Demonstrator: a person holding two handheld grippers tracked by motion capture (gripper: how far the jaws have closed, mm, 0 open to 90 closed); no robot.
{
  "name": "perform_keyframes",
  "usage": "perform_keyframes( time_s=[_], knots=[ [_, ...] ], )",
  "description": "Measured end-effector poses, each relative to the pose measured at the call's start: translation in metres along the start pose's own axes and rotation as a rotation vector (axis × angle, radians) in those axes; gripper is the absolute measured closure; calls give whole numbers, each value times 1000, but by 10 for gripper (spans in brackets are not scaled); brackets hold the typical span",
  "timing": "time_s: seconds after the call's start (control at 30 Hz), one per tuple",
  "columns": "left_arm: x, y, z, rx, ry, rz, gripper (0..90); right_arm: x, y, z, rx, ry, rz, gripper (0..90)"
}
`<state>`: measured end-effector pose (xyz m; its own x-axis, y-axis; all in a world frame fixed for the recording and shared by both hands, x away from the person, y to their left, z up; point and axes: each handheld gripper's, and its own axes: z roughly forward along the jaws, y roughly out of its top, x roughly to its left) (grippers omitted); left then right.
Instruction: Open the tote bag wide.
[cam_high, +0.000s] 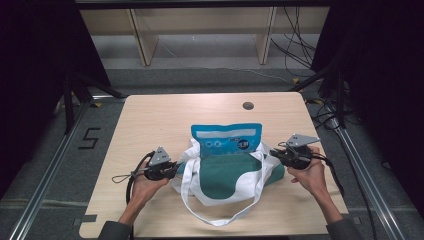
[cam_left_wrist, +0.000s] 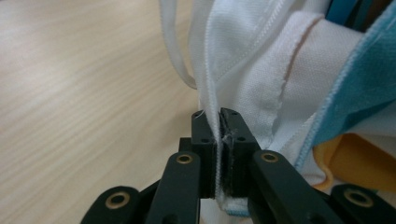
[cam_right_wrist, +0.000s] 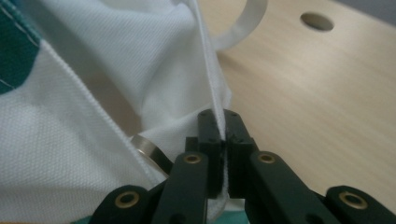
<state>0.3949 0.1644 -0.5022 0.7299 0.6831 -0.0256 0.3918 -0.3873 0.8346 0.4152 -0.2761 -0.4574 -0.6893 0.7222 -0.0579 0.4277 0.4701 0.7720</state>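
Note:
A white and green tote bag (cam_high: 227, 175) lies in the middle of the table, with a blue packet (cam_high: 227, 139) sticking out of its mouth. My left gripper (cam_high: 176, 166) is at the bag's left edge, its jaws shut on the white hem (cam_left_wrist: 215, 116). On the other side, my right gripper (cam_high: 272, 153) is shut on the bag's right edge, with the white fabric seam (cam_right_wrist: 219, 112) pinched between the pads. The bag's long white strap (cam_high: 220, 218) loops toward the table's front edge.
The wooden table (cam_high: 150, 115) has a round cable hole (cam_high: 248, 105) at the back. Metal rails run along both sides of the table, and wooden shelving with cables stands behind it.

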Motion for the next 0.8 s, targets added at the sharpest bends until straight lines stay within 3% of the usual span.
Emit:
perform_keyframes(
  time_s=[0.07,0.1,0.23,0.27,0.37,0.43,0.53,0.57,0.6,0.63,0.67,0.7,0.73,0.77,0.8],
  knots=[
    [2,-3,6,44,3,64,843,3,-11,12,53,12,-4,884],
    [-1,-5,9,48,3,34,843,4,-15,15,73,22,0,884],
    [-3,-9,13,71,9,54,844,4,-22,23,92,25,0,884],
    [-1,-8,12,72,9,82,844,5,-22,22,91,28,12,884],
    [-2,-8,12,58,15,55,843,5,-22,21,91,29,15,880],
    [-3,-6,10,73,6,35,839,3,-18,16,89,26,30,855],
    [-3,-4,6,50,9,22,821,-1,-8,-1,41,12,85,764],
    [-2,-4,4,46,13,35,817,-5,-5,-7,-13,11,81,751],
    [-4,-3,3,45,20,15,815,-4,-1,-16,-38,21,110,740],
    [-3,-1,1,45,21,43,805,-4,7,-32,-96,32,103,712],
    [-3,-1,1,45,21,43,799,-4,7,-32,-96,32,103,712],
    [-3,-1,1,39,24,37,792,-1,17,-50,-156,74,99,682],
    [-3,-1,0,41,25,38,792,-1,17,-50,-156,74,99,682],
    [-2,1,-1,39,28,26,777,7,23,-62,-177,113,94,656],
    [-3,0,0,10,30,-18,768,13,27,-66,-181,134,96,641]
  ],
)
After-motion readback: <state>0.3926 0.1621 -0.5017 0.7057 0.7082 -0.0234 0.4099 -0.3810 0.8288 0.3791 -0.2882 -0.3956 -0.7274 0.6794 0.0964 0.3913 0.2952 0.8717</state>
